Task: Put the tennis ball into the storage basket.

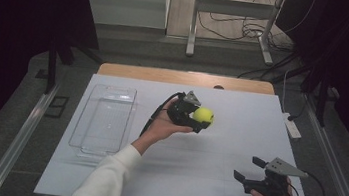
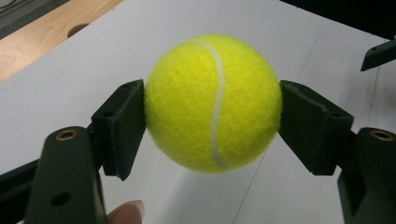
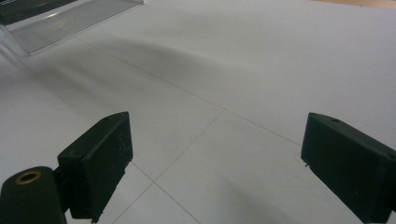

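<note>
Left claw (image 2: 212,109) pinches the ball (image 2: 212,102) squarely between its pads, lifted off the table (image 1: 213,178) to the right of the tray (image 1: 104,119), likely for carrying there. Right claw (image 1: 248,168) rests spread and empty, well right of the tray, out of the way.

Fuzzy yellow felt covers the tennis ball (image 2: 212,102); the fingers (image 2: 119,126) look matt black plastic; the tray (image 1: 104,119) is clear glossy plastic.
</note>
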{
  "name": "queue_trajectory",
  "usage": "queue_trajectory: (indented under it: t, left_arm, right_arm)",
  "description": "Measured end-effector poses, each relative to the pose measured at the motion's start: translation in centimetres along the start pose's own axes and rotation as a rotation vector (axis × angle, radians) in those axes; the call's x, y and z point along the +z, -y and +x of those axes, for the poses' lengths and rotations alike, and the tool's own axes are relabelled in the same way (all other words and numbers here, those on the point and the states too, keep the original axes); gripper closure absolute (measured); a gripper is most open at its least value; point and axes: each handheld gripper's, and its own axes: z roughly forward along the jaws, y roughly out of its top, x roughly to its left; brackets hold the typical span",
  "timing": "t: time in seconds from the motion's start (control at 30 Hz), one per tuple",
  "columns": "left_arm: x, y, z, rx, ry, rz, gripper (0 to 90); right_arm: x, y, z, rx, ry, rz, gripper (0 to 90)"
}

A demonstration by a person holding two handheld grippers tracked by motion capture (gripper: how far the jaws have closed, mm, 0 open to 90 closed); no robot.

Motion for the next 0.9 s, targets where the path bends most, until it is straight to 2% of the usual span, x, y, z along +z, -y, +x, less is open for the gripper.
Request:
queue_trajectory:
  t: [0.9]
  left_arm:
    - [-1.8, 1.1, 0.0, -0.020, -0.008, -0.062, 27.7]
  right_arm:
    - [0.0, 0.0, 0.0, -0.001, 0.005, 0.001, 9.2]
